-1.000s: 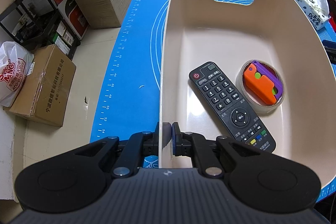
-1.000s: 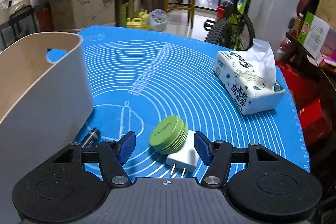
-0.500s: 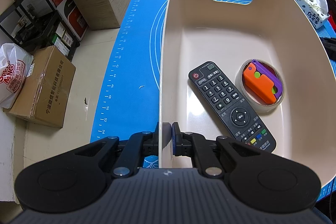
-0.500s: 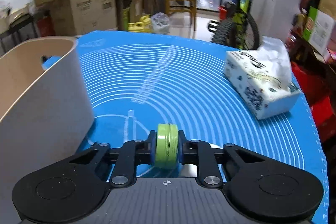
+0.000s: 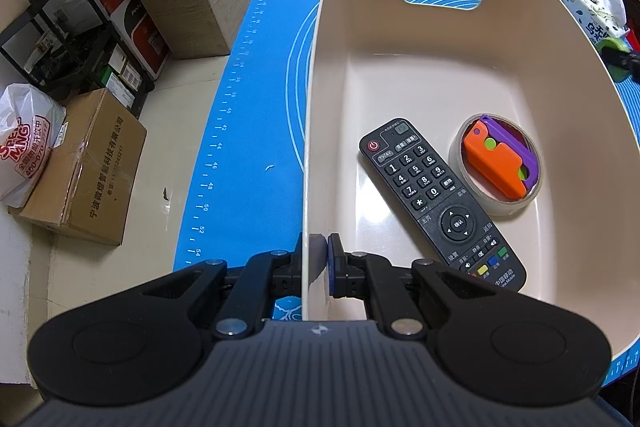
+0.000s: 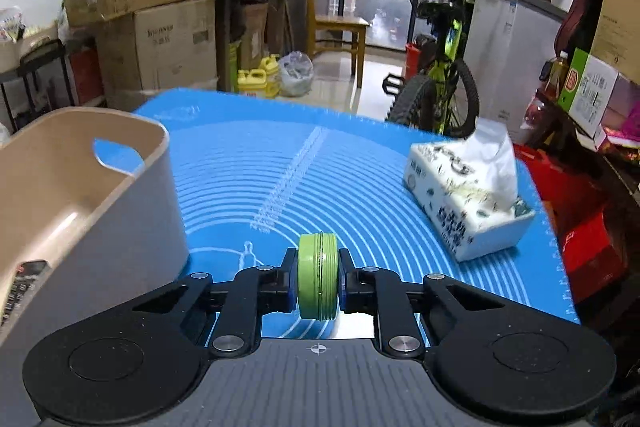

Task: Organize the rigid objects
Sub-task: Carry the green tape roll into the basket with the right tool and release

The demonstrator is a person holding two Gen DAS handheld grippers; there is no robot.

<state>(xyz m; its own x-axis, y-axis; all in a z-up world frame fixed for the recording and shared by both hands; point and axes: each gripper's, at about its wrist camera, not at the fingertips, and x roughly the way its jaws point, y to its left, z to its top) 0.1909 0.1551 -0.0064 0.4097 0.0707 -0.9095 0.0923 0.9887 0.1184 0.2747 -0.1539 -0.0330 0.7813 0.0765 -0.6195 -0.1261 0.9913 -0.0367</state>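
A beige plastic bin (image 5: 440,75) stands on the blue mat (image 5: 256,99). My left gripper (image 5: 319,263) is shut on the bin's near left wall. In the bin lie a black remote control (image 5: 436,203) and a clear tape roll (image 5: 532,199) with an orange and purple toy (image 5: 496,159) inside it. My right gripper (image 6: 318,279) is shut on a round green tin (image 6: 318,275) and holds it on edge above the mat (image 6: 320,179), to the right of the bin (image 6: 80,195). The tin also shows past the bin's right rim in the left wrist view (image 5: 614,45).
A tissue pack (image 6: 464,203) lies at the mat's right side, also in the left wrist view (image 5: 592,3). Cardboard boxes (image 5: 84,167) and a white bag (image 5: 24,143) sit on the floor at the left. A bicycle (image 6: 440,83) and a chair (image 6: 340,27) stand beyond the table.
My right gripper closed on the green tin and lifted it off the white charger and the mat, rising beside the bin. The left gripper stayed clamped on the bin wall.
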